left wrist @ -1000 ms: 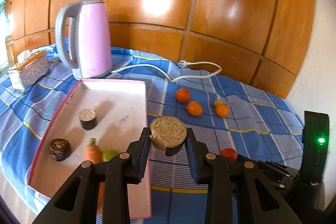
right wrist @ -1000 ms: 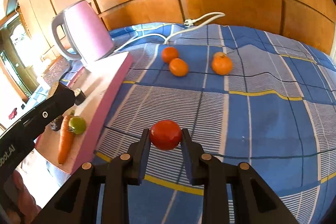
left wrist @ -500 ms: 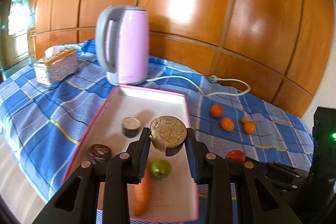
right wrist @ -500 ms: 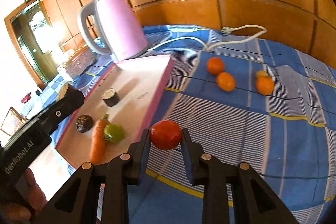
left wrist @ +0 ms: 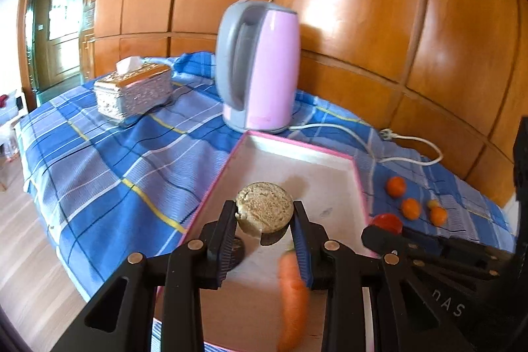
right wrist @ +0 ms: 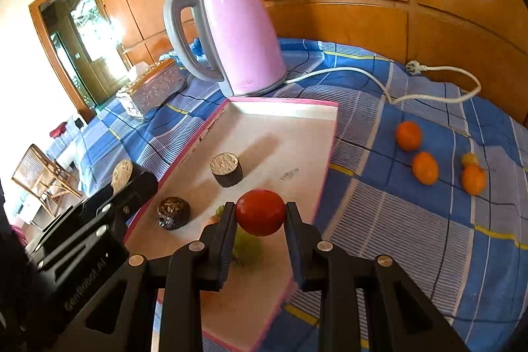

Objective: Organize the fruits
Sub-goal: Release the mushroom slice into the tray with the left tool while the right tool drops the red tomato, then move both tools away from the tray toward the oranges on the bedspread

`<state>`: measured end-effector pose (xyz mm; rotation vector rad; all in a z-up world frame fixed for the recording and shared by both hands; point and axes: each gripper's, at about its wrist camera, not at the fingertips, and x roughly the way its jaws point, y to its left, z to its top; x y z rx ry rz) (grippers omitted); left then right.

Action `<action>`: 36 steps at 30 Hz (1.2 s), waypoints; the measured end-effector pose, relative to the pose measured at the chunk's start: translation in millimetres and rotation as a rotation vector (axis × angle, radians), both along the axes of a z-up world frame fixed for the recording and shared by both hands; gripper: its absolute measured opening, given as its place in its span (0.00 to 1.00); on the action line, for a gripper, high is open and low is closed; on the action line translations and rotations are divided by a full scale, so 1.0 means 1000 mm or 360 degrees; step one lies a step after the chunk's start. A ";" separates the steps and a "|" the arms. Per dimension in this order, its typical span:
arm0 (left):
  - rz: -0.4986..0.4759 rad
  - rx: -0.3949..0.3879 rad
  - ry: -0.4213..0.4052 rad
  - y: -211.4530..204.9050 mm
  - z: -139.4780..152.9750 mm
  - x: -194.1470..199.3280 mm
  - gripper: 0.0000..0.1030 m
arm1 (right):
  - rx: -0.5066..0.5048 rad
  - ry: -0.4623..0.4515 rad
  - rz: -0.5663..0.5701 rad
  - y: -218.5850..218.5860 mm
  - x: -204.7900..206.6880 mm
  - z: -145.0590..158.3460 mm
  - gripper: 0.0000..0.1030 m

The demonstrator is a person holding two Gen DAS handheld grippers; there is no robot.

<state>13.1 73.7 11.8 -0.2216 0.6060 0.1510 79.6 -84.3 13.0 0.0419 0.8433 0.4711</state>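
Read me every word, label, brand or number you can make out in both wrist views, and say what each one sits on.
"GenRobot.AI": on the black body of the left gripper, seen in the right wrist view.
"nAS": partial letters on the black body of the right gripper, in the left wrist view; the rest is cut off.
Small print near the base of the pink electric kettle: too small and blurred to read.
Faint mark on the floor of the pink-rimmed white tray: illegible.

Domestic room: glossy orange wood-panelled wall point(left wrist: 346, 5), blue checked cloth-covered worktop point(left wrist: 109, 160), pink electric kettle point(left wrist: 264, 68), silver embossed tissue box point(left wrist: 135, 91), glazed wooden door point(left wrist: 62, 22).
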 end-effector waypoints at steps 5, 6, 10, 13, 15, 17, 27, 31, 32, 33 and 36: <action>0.0061 -0.0006 0.0066 0.009 -0.013 0.005 0.33 | -0.0048 -0.0015 0.0028 0.016 0.001 -0.001 0.31; 0.0067 -0.0006 0.0071 0.010 -0.014 0.006 0.33 | -0.0050 -0.0020 0.0032 0.017 -0.001 -0.001 0.31; 0.0076 -0.0016 0.0055 0.012 -0.014 0.003 0.39 | -0.0088 -0.0073 0.0029 0.020 -0.011 0.001 0.31; 0.0060 -0.0014 0.0046 0.008 -0.012 0.002 0.39 | -0.0139 -0.0146 0.0006 0.020 -0.020 0.006 0.31; 0.0048 -0.0014 0.0039 0.006 -0.010 0.001 0.39 | -0.0169 -0.0182 -0.0009 0.019 -0.025 0.009 0.31; 0.0035 -0.0013 0.0038 0.004 -0.009 0.000 0.39 | -0.0199 -0.0219 -0.0032 0.016 -0.030 0.011 0.31; -0.0041 0.0001 0.0018 -0.013 -0.002 -0.007 0.40 | -0.0286 -0.0322 -0.0127 0.001 -0.048 0.014 0.32; -0.0076 0.0019 0.0014 -0.021 0.000 -0.009 0.40 | -0.0285 -0.0318 -0.0161 -0.008 -0.050 0.012 0.32; -0.0083 0.0021 0.0011 -0.023 0.001 -0.010 0.40 | -0.0288 -0.0324 -0.0173 -0.010 -0.051 0.013 0.32; -0.0094 0.0025 0.0012 -0.025 0.001 -0.010 0.40 | -0.0290 -0.0329 -0.0180 -0.011 -0.052 0.013 0.32; -0.0112 0.0035 0.0011 -0.030 0.002 -0.011 0.40 | -0.0297 -0.0351 -0.0198 -0.015 -0.055 0.014 0.32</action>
